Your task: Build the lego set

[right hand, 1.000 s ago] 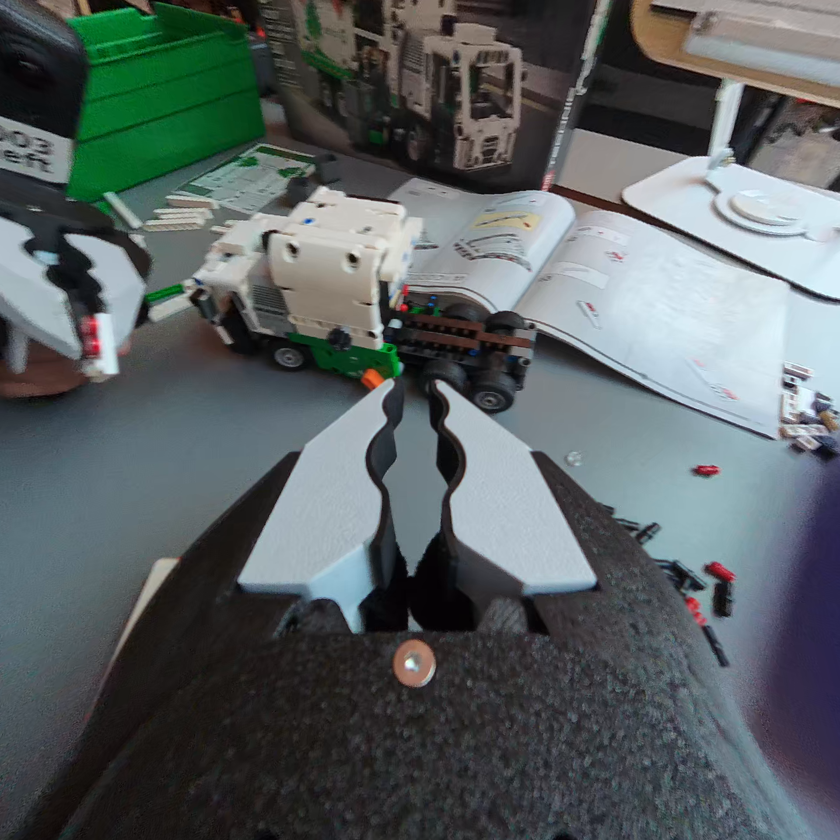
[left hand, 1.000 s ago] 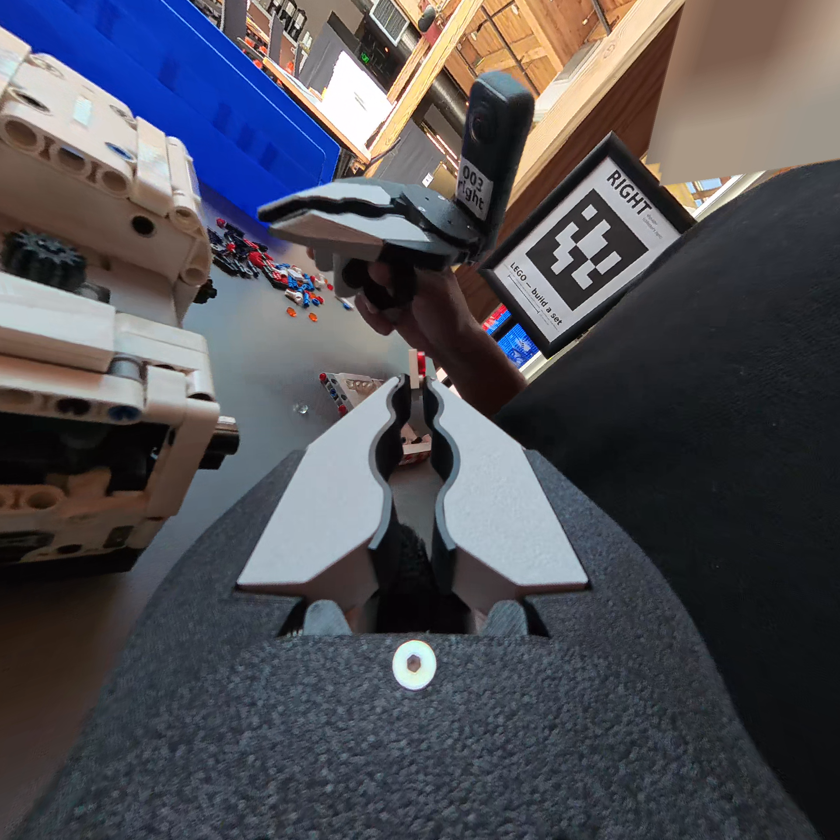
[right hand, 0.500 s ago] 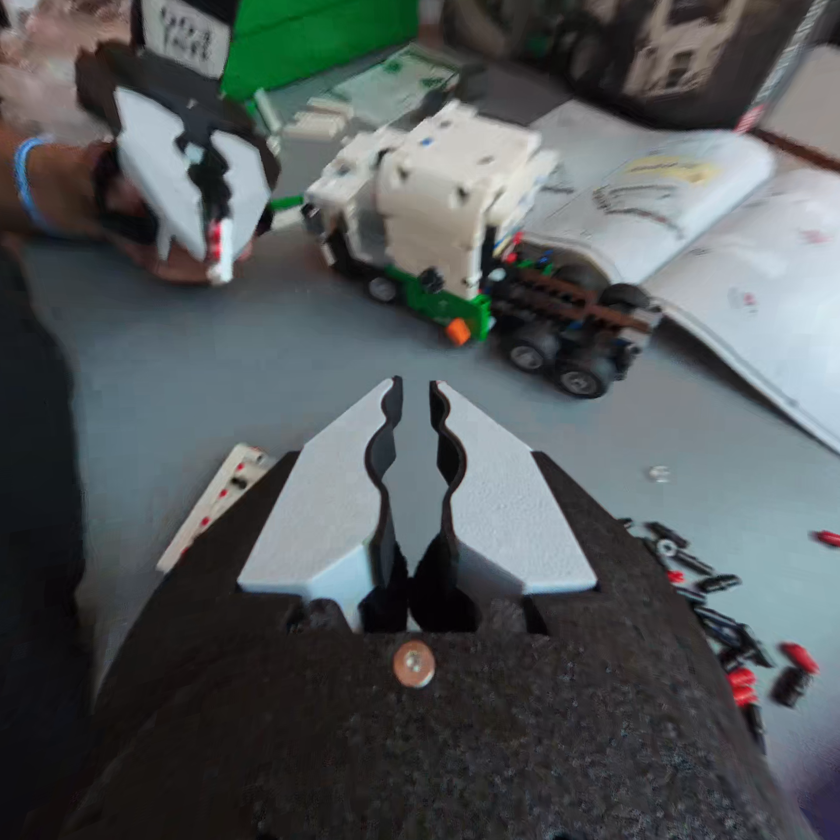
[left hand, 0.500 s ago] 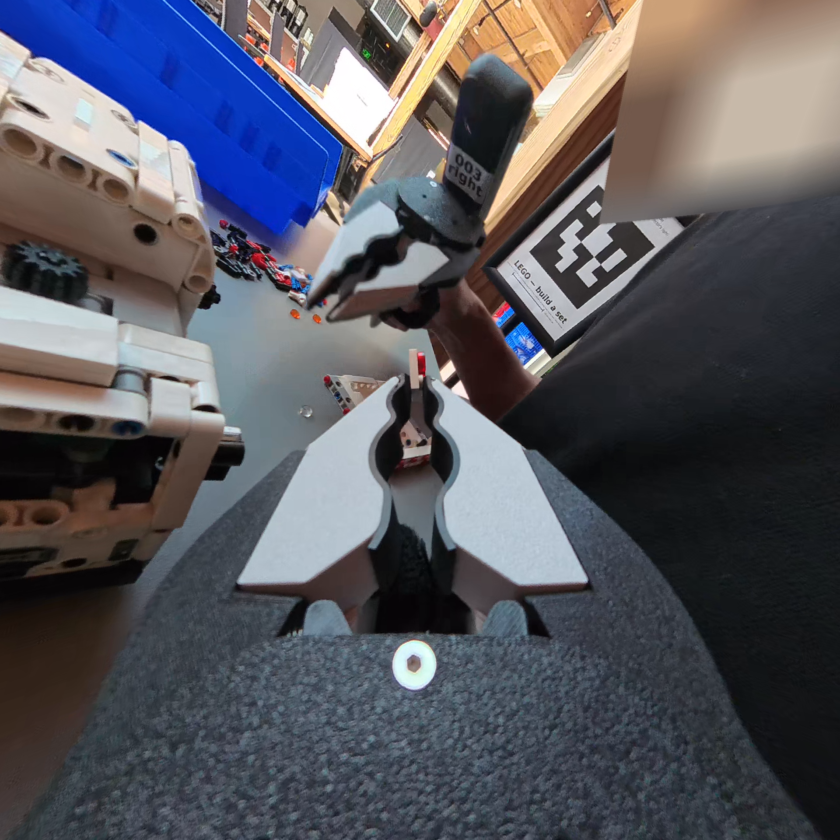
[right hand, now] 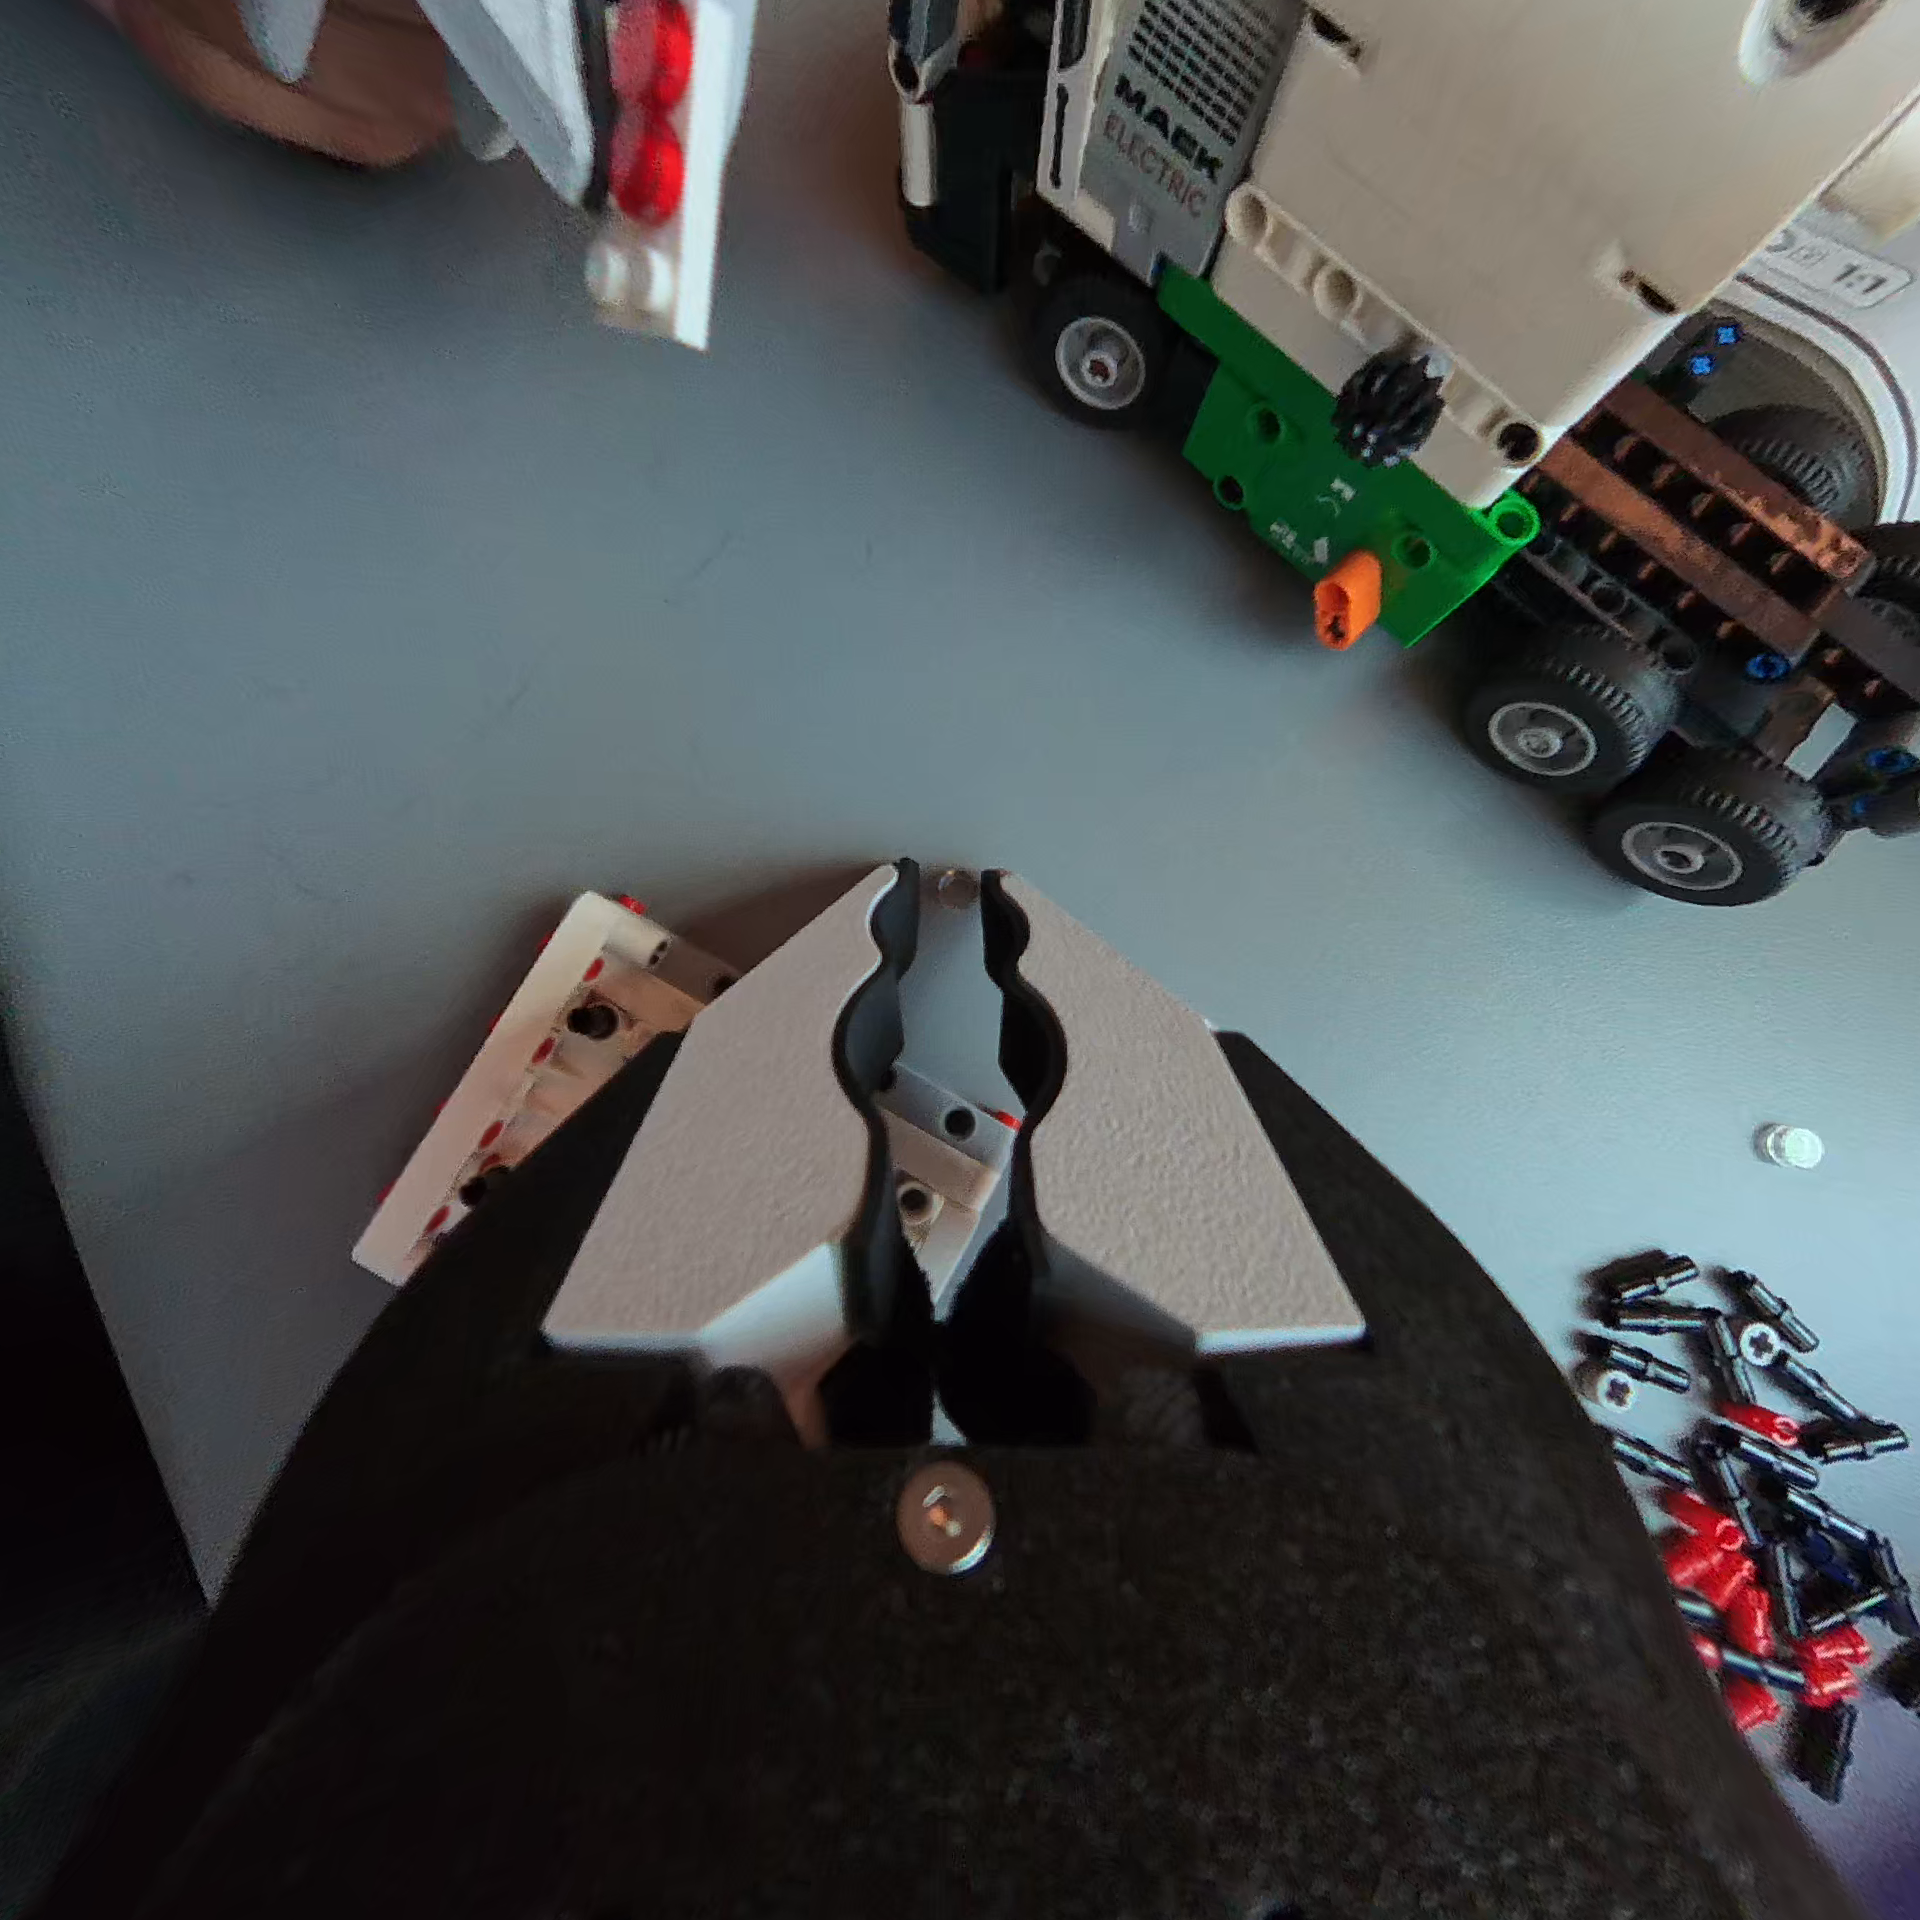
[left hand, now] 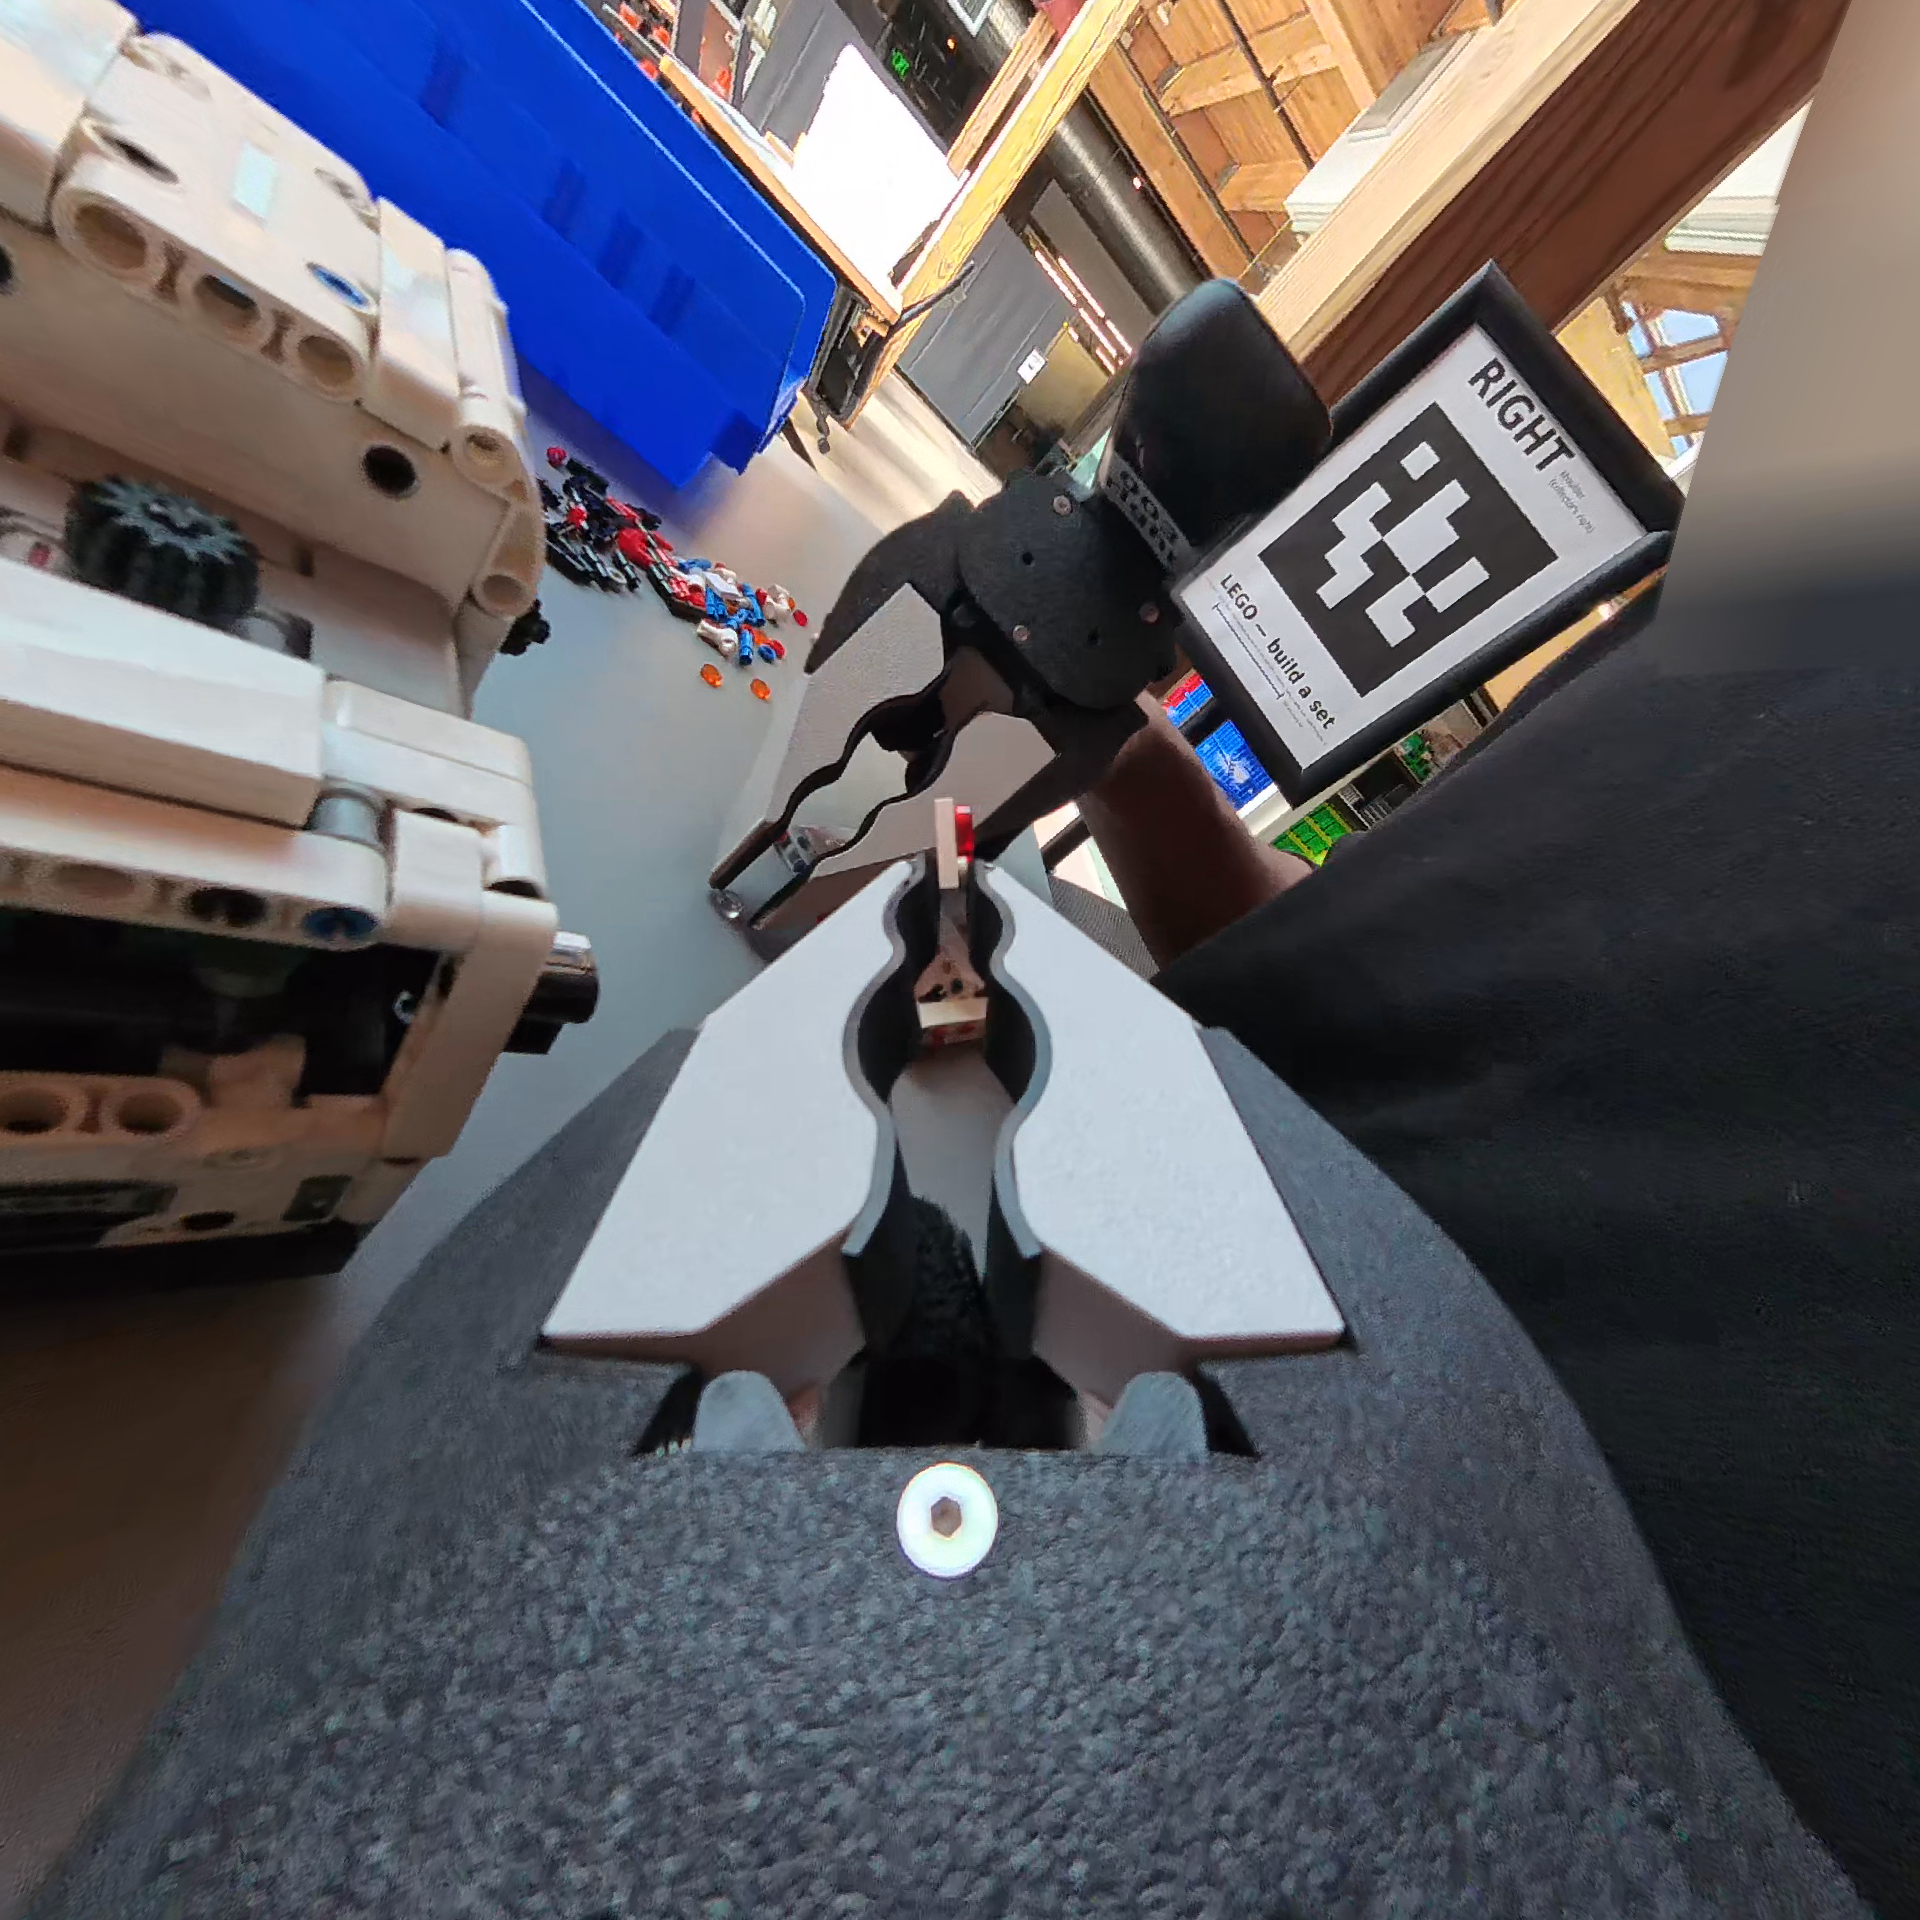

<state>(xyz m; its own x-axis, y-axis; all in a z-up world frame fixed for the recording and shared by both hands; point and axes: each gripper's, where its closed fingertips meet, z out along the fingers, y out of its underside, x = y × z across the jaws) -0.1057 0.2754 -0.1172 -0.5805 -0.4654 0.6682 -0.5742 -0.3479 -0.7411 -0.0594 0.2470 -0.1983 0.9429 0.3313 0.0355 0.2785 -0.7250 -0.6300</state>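
- The left gripper (left hand: 943,883), with grey wavy-edged fingers on a black textured body, is seen tilted up from the table, its fingers clamped on a small white plate piece with red round studs (left hand: 948,847) that sticks out past the fingertips.
- In the right wrist view that same white plate piece (right hand: 665,156) is shown at the top left, held by the left gripper (right hand: 597,125) above the grey table (right hand: 520,623), with a hand partly seen behind it.
- The right gripper (right hand: 945,883) is pointed steeply down at the table, its fingers set slightly apart with a narrow gap between them.
- A flat white panel assembly with red pins and a light grey beam (right hand: 540,1060) is found lying on the table under and just left of the right gripper; part of it is seen through the finger gap, but whether the fingers touch it cannot be told.
- A small clear round stud (right hand: 957,886) is seen on the table at the fingertips.
- From the left wrist view the right gripper (left hand: 774,873) is seen low over the table, carried by a bare forearm.
- A heap of black and red connector pins (right hand: 1766,1496) is spread at the right.
- The white, green and black toy truck with grey-hubbed wheels (right hand: 1455,364) is stood farther off, well apart from both grippers.
- A blue plastic bin (left hand: 582,208) is placed beyond it.
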